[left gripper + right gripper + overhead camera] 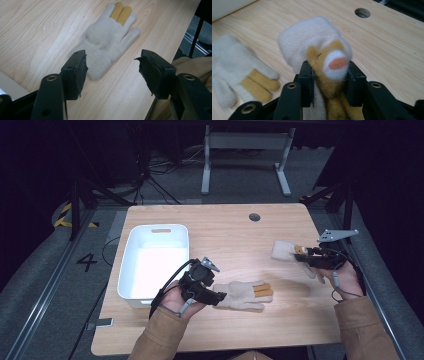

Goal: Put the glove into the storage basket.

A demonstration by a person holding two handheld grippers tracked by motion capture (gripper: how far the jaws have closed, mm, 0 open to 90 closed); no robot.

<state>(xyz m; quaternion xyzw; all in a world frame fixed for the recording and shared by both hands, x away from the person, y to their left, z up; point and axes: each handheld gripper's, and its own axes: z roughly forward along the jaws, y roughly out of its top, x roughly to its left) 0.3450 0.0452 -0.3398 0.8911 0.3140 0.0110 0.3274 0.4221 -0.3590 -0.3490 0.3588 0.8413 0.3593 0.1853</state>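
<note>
Fleecy cream glove [317, 47] pinched between right gripper [311, 253] fingers [306, 77], bunched and lifted off bench [230, 235] at its right side. Soft, light, floppy; sags wherever unsupported (thick folds grip better than one thin layer). Second glove [245, 294] flat on bench near front edge, cuff toward left gripper [112, 72], whose fingers stand parted, holding nothing. Best taken at cuff.
</note>
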